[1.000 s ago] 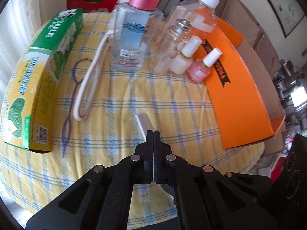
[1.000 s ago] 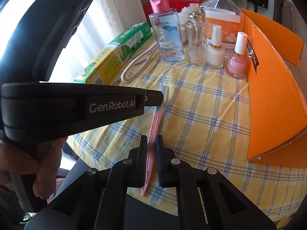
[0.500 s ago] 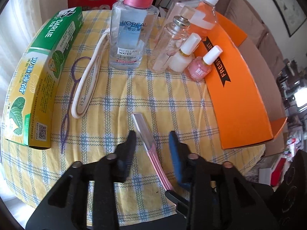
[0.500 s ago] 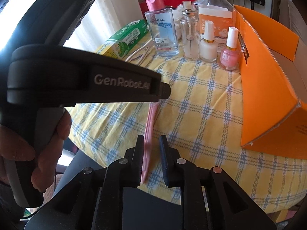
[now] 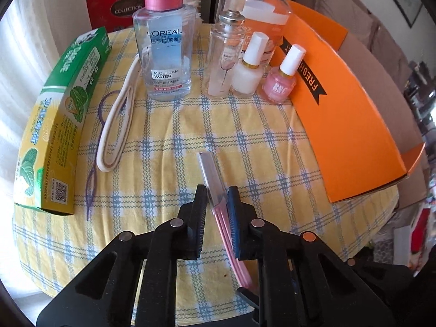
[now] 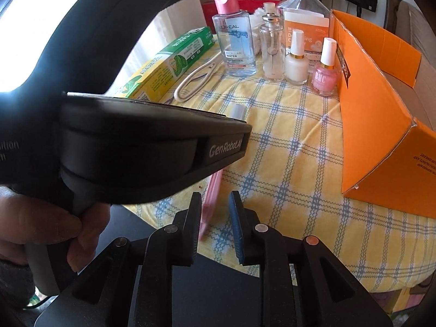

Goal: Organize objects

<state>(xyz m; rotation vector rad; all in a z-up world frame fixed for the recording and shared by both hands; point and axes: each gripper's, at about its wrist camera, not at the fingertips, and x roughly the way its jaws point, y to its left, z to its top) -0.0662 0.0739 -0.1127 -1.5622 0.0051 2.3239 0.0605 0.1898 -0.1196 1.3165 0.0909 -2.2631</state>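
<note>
A pink razor with a clear blade cover [image 5: 215,190] lies on the yellow checked tablecloth [image 5: 272,150]. My left gripper [image 5: 216,199] is open, its fingers on either side of the razor's neck. My right gripper [image 6: 215,204] is open too, with the razor's pink handle [image 6: 211,199] lying beside its left finger, no longer held. The left gripper's body [image 6: 136,150] fills the left of the right wrist view and hides the razor's middle.
At the back stand a L'Oreal micellar water bottle [image 5: 166,46], a glass spray bottle [image 5: 224,57], two nail polish bottles [image 5: 249,68] [image 5: 282,80] and a large orange-label bottle [image 5: 261,8]. An orange box [image 5: 348,103] is right; a Darlie box [image 5: 54,125], white strap [image 5: 114,125] and purple loop [image 5: 92,188] left.
My left gripper opened from shut and now straddles the razor. My right gripper opened and released the razor's handle; the razor now lies on the cloth.
</note>
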